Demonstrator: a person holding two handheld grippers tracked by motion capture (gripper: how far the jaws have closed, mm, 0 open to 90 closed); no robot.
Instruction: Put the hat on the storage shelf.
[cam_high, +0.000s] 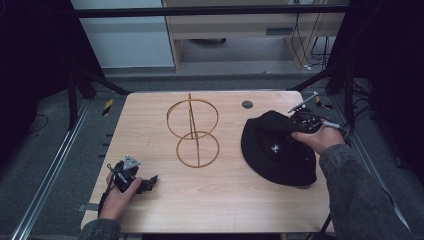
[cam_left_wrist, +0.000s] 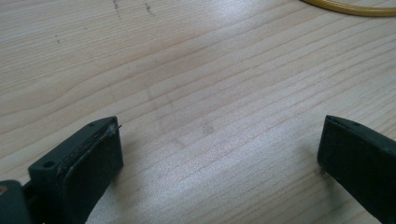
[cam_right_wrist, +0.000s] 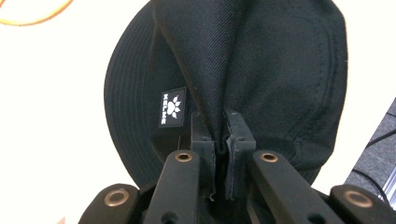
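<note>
Pinching a fold of the black bucket hat (cam_high: 277, 150) between its jaws, my right gripper (cam_high: 291, 134) holds the crown fabric at the right side of the wooden table (cam_high: 215, 200), the brim lying on the tabletop. In the right gripper view the jaws stand nearly together with a ridge of cloth (cam_right_wrist: 219, 84) gathered between them, which I judge is a grip on the crown's top so the hat can be lifted without crushing the brim. My left gripper (cam_high: 147, 182) rests near the table's front left corner, jaws wide apart with nothing between them and bare wood under them, parked clear of the work, I judge. The wire hat stand (cam_high: 193, 131), two golden rings joined by a post, lies on its side in the middle of the table, near the hat but apart from it. The hat sits crown up; its white label (cam_right_wrist: 172, 107) faces the table's front, and its slightly longer axis runs from the far left to the near right.
</note>
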